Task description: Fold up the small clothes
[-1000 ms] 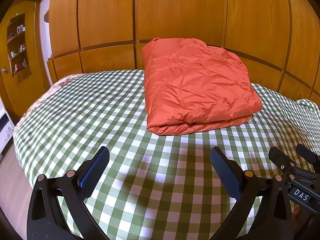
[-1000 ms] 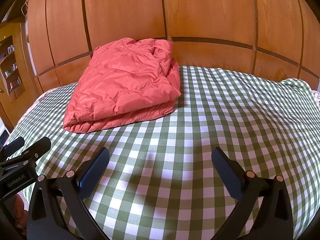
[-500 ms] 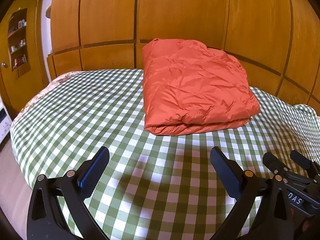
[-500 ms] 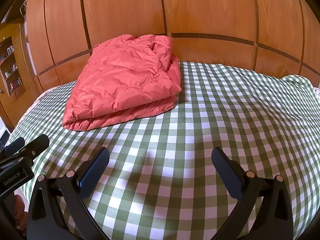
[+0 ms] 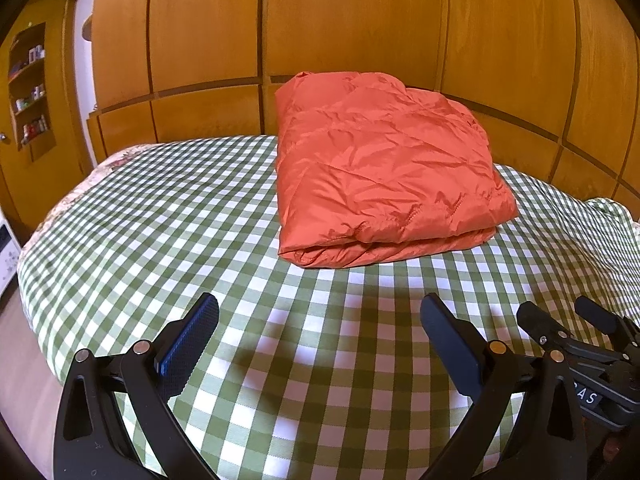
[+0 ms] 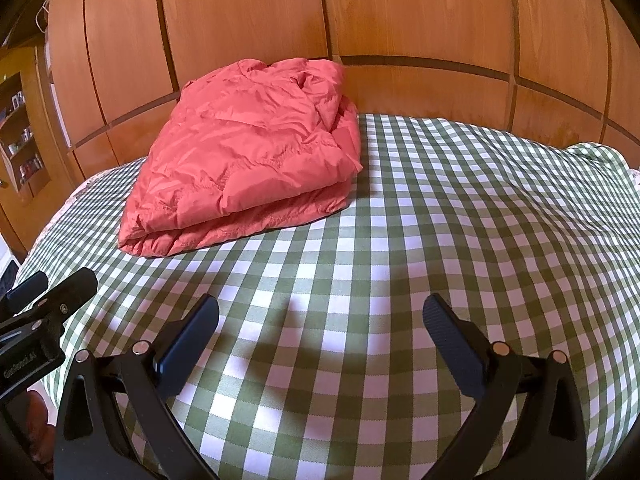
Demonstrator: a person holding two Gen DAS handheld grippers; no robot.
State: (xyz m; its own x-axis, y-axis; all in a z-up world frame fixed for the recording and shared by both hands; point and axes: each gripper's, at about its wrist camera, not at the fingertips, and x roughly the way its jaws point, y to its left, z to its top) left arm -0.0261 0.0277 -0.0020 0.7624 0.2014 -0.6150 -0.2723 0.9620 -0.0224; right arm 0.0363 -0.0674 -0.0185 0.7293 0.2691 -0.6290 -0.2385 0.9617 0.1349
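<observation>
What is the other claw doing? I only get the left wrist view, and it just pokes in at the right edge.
Observer: The right claw is wide open and empty, over the checked cloth, short of the jacket.
Operator: Is the jacket's other side as neat as the side I see?
Observer: No. In the right wrist view its far right corner is bunched and crumpled, not flat.
Operator: Can that view see my claw too?
Observer: Yes. The left claw shows at its left edge, apart from the jacket.
</observation>
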